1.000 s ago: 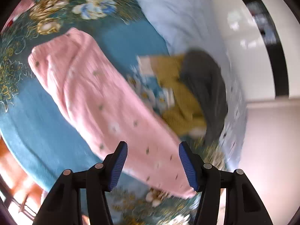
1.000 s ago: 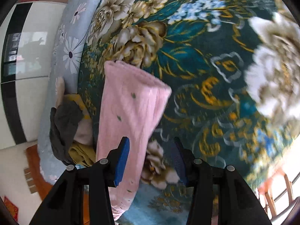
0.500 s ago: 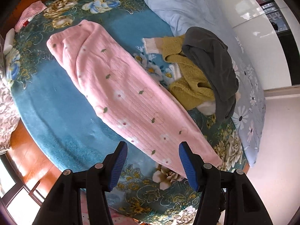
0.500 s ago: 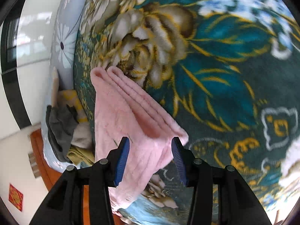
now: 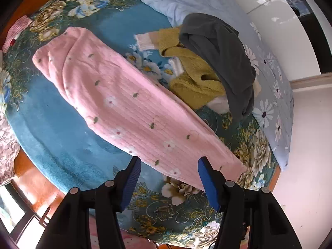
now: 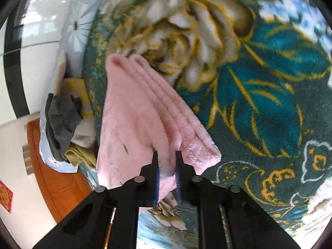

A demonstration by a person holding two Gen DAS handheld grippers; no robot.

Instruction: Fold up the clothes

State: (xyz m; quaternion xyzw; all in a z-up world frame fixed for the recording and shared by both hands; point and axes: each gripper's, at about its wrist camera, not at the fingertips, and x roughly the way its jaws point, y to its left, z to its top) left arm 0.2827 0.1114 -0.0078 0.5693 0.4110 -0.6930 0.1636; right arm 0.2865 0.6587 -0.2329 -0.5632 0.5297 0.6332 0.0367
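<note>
A long pink fleece garment [image 5: 132,108], folded into a narrow strip, lies diagonally across the teal floral blanket [image 5: 51,128]. My right gripper [image 6: 167,157] is clenched on the garment's layered end, I judge so I can carry that end over for the next fold. My left gripper [image 5: 169,166] hangs above the garment's opposite end, fingers spread wide and holding nothing, probably ready to pin it. Beyond the garment, near it, sits a heap of mustard knit [image 5: 193,78] and dark grey cloth [image 5: 224,56].
</note>
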